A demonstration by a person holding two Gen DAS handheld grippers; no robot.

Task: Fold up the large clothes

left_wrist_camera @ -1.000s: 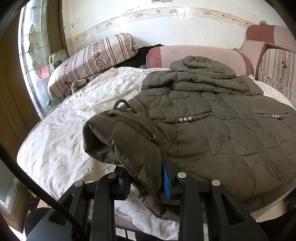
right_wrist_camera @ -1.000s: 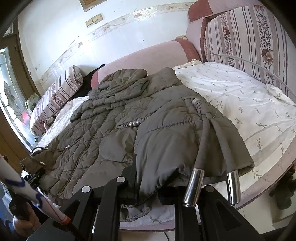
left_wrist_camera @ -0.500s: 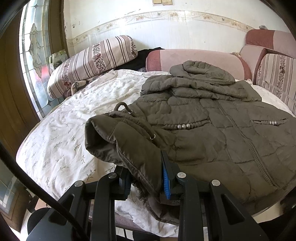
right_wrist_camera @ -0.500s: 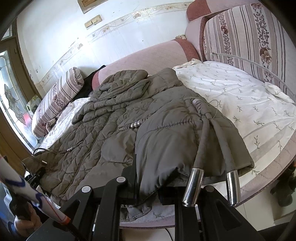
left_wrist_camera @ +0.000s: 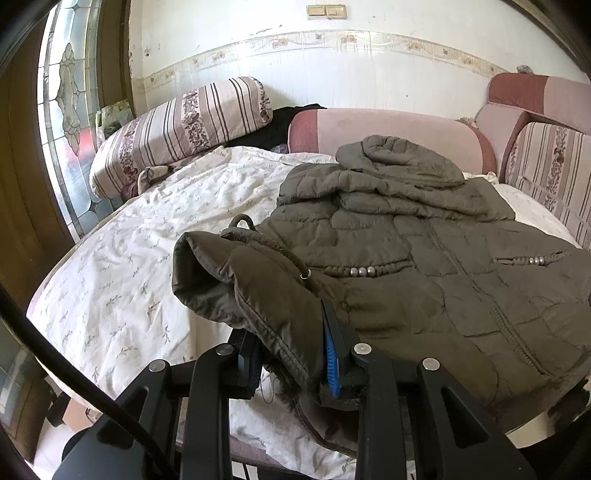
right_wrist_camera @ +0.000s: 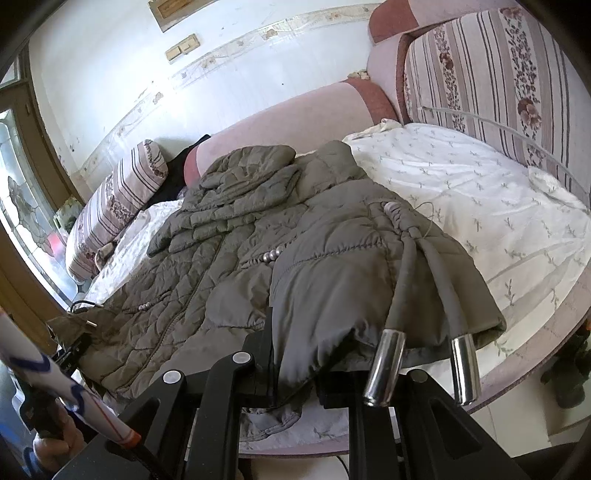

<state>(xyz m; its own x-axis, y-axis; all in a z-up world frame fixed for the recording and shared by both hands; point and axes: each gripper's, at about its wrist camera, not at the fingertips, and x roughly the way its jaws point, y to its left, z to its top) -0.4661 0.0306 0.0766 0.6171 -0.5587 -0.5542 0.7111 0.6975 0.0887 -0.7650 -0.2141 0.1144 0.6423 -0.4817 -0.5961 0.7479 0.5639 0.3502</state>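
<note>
A white bedsheet (left_wrist_camera: pixel 122 266) printed with small sprigs is spread over the round bed. A striped, flowered bolster (left_wrist_camera: pixel 181 125) is laid at its far left edge, beside a stained-glass window (left_wrist_camera: pixel 62 122). A pink padded headboard (left_wrist_camera: pixel 388 129) is set against the white wall, and striped cushions (right_wrist_camera: pixel 491 74) are stood on the right. Two light switches (left_wrist_camera: pixel 327 11) are mounted on the wall.

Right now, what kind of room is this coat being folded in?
Likely a bedroom or sitting room at home: the coat lies on a floral bedsheet, with a striped bolster pillow and padded pink cushions along the wall.
</note>
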